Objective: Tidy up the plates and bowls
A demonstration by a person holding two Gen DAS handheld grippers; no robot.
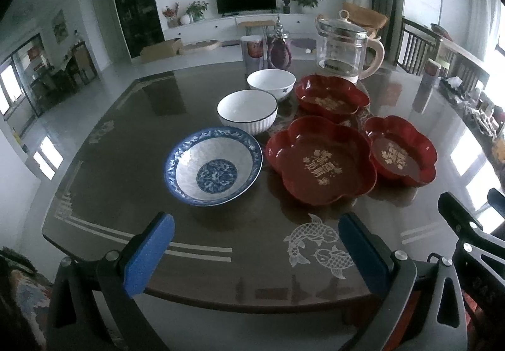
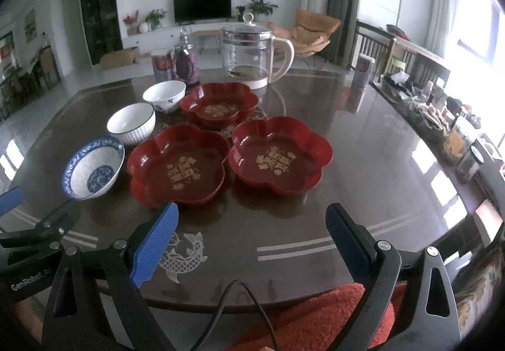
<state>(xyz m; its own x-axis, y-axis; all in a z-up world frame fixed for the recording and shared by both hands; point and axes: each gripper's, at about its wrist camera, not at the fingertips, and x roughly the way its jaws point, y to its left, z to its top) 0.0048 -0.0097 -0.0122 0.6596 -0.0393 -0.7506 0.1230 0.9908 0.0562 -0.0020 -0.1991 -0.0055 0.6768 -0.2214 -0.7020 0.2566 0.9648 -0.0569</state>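
On the dark glass table stand three bowls in a row: a blue-patterned bowl [image 1: 214, 165] [image 2: 92, 167] nearest, a white ribbed bowl [image 1: 247, 111] [image 2: 131, 123] behind it, and a white flowered bowl [image 1: 271, 84] [image 2: 164, 95] farthest. To their right are three red flower-shaped plates: a near one [image 1: 320, 160] [image 2: 178, 164], a right one [image 1: 400, 150] [image 2: 280, 155], a far one [image 1: 331, 97] [image 2: 219, 104]. My left gripper [image 1: 255, 243] is open and empty above the table's near edge. My right gripper [image 2: 252, 235] is open and empty, also near the front edge.
A glass kettle [image 1: 345, 47] [image 2: 252, 55], a purple decanter [image 1: 279, 49] [image 2: 187, 62] and a can [image 1: 252, 52] [image 2: 161, 66] stand at the table's far side. A cup [image 2: 363, 68] stands far right. A side shelf with clutter [image 2: 442, 117] runs along the right.
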